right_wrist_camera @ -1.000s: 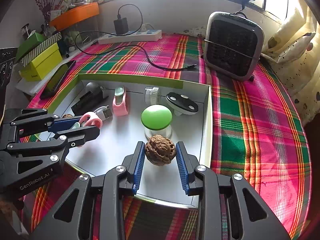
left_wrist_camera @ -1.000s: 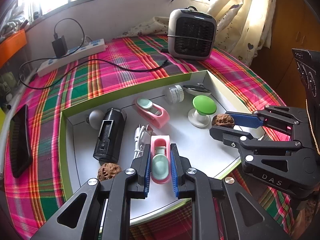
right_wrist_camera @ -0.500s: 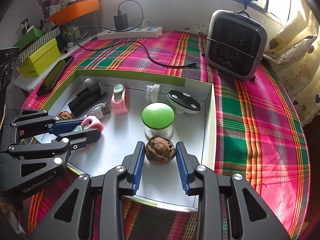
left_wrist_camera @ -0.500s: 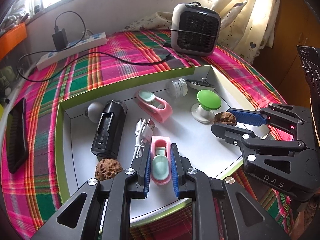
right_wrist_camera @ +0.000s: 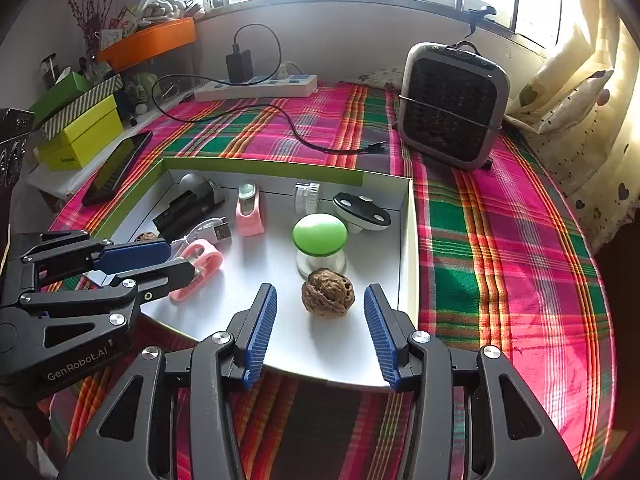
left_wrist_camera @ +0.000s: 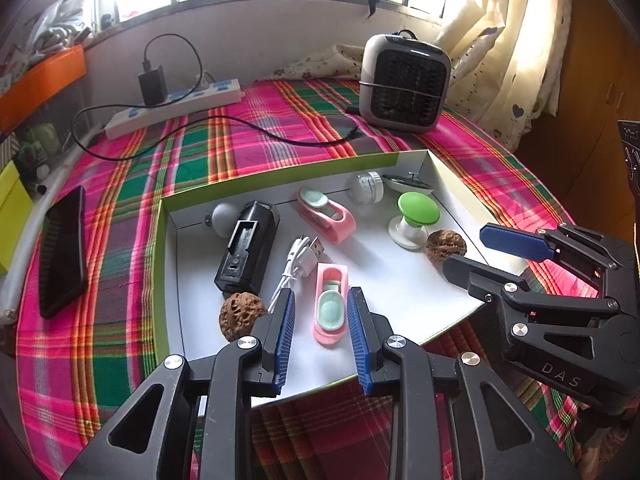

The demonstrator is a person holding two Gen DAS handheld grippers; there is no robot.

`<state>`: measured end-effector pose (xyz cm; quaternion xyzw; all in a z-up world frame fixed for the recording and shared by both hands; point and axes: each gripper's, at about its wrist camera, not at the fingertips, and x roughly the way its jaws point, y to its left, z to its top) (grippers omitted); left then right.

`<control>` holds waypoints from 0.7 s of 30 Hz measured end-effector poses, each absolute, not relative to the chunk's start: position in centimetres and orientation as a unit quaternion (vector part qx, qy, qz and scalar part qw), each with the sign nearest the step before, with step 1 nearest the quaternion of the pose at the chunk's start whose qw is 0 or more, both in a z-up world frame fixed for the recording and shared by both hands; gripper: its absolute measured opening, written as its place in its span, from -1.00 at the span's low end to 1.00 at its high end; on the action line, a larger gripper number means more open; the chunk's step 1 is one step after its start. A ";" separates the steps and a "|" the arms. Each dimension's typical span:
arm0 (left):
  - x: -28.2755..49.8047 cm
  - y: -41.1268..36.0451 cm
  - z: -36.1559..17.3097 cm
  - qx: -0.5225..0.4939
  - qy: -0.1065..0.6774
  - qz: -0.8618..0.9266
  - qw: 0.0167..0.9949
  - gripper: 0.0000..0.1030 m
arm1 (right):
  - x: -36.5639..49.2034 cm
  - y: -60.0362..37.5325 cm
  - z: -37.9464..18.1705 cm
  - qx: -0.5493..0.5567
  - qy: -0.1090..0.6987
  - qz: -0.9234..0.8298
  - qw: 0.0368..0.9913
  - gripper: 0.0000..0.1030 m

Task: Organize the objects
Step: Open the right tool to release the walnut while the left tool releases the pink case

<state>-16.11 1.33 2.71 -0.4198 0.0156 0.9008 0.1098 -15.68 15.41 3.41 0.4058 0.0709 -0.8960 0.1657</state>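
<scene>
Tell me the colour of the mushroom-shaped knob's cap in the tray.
Bright green cap on a white base, clearest in the right wrist view.

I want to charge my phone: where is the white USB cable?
The white USB cable lies in the green-edged white tray, between the black rectangular device and the nearer pink clip, left-centre in the left wrist view.

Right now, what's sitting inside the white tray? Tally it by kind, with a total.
Walnuts: 2
Pink clips: 2
Green-capped knob: 1
Black battery holder: 1
White USB cable: 1
Grey ball: 1
White round cap: 1
Black-and-white oval piece: 1
Total: 10
</scene>
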 end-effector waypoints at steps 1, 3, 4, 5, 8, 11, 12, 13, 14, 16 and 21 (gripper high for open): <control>-15.8 1.3 2.9 -0.415 0.013 0.903 0.110 -0.52 | -15.4 15.5 3.5 0.403 0.068 -0.898 0.164 -0.09; -15.0 1.2 3.1 -0.411 0.007 0.905 0.106 -0.52 | -14.9 15.7 3.7 0.400 0.062 -0.900 0.163 -0.09; -14.6 1.1 3.1 -0.409 0.004 0.907 0.104 -0.52 | -14.6 15.8 3.8 0.398 0.059 -0.901 0.162 -0.09; -14.2 1.1 3.2 -0.405 0.005 0.909 0.097 -0.52 | -14.4 15.8 4.0 0.396 0.056 -0.902 0.163 -0.09; -13.0 1.1 3.6 -0.395 0.007 0.915 0.083 -0.52 | -13.4 15.9 4.4 0.386 0.057 -0.906 0.162 -0.09; -11.8 1.0 4.0 -0.387 -0.001 0.919 0.074 -0.52 | -12.4 15.9 4.8 0.380 0.056 -0.910 0.159 -0.09; -11.5 1.0 4.0 -0.388 -0.003 0.919 0.071 -0.52 | -12.1 16.0 4.9 0.379 0.054 -0.910 0.159 -0.09; -11.1 1.1 4.1 -0.386 -0.005 0.919 0.072 -0.52 | -11.8 16.0 4.9 0.378 0.052 -0.911 0.160 -0.09; -10.8 1.1 4.0 -0.385 -0.008 0.920 0.075 -0.52 | -11.5 16.1 4.9 0.378 0.050 -0.911 0.159 -0.09; -10.1 1.2 3.7 -0.388 -0.006 0.919 0.071 -0.51 | -10.9 16.1 4.8 0.379 0.048 -0.911 0.157 -0.09; -8.3 1.7 2.8 -0.388 0.000 0.919 0.068 -0.51 | -9.4 16.2 3.8 0.386 0.044 -0.908 0.158 -0.09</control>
